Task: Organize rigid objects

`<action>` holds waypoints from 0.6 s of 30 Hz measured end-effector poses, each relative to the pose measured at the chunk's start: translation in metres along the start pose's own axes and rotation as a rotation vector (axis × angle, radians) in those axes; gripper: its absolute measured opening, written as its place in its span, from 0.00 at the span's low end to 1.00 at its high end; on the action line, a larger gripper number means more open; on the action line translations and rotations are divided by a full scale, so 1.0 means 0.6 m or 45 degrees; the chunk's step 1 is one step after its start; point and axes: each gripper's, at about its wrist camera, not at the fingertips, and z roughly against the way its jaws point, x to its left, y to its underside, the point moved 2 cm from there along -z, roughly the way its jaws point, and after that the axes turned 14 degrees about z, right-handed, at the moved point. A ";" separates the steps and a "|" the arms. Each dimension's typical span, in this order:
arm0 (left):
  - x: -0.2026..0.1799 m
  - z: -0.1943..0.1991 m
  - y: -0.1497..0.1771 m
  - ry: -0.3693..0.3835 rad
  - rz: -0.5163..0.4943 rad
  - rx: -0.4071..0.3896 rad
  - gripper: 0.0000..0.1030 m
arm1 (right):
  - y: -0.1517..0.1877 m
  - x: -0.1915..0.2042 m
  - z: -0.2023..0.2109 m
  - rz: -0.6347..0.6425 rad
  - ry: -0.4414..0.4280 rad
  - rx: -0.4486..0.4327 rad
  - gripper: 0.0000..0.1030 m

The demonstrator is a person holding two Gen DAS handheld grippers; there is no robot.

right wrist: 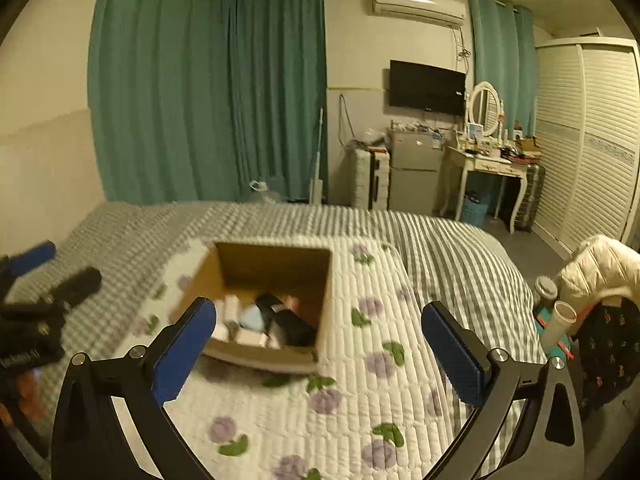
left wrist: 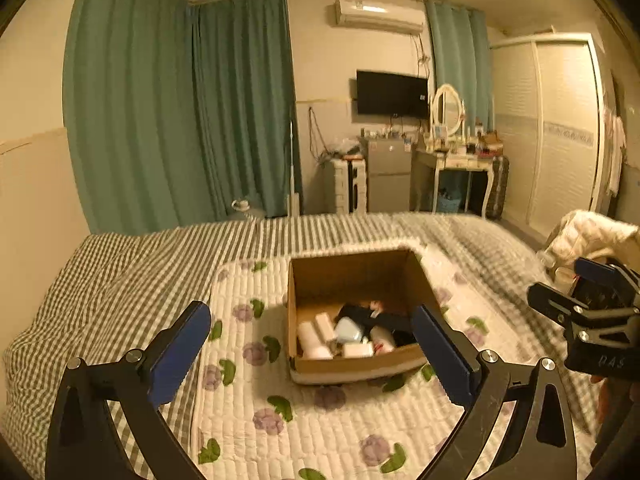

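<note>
**Both tongs spread and empty above the filled carton**

The left gripper (left wrist: 312,340), black-framed with blue pads, is seen spread wide with nothing between its fingers; it is held above the bed and aimed at the open brown cardboard box (left wrist: 352,364), which sits just past the fingertips at about twelve o'clock in the left wrist view. The right gripper (right wrist: 320,340), of the same build, is likewise released and empty, and the box (right wrist: 280,360) is seen at roughly eleven o'clock beyond its left pad. Each tool is caught at the edge of the other's view, at three o'clock and at nine o'clock respectively. The wide spread and the hovering height are judged to suit either a fresh reach or a pause over the carton.

The box rests upright on a white quilted mat printed with purple flowers and green leaves (left wrist: 320,432), itself laid over a grey-and-white striped bedspread (left wrist: 160,264). Inside, the rigid objects (left wrist: 344,332) are gathered loosely: several small white blocks and cylinders, a pale blue rounded piece, and a long black item lying across them. Finer detail is lost to blur. No loose item is visible on the mat, so the sorting is judged to be far along.
</note>
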 end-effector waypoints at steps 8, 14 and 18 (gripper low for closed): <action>0.016 -0.027 0.050 -0.074 0.005 0.044 1.00 | 0.078 0.001 -0.060 -0.035 -0.004 0.084 1.00; 0.015 -0.034 0.066 -0.054 0.022 0.089 1.00 | 0.072 0.013 -0.063 -0.059 -0.037 0.069 1.00; 0.011 -0.036 0.066 -0.057 0.011 0.094 1.00 | 0.068 0.013 -0.061 -0.058 -0.036 0.066 1.00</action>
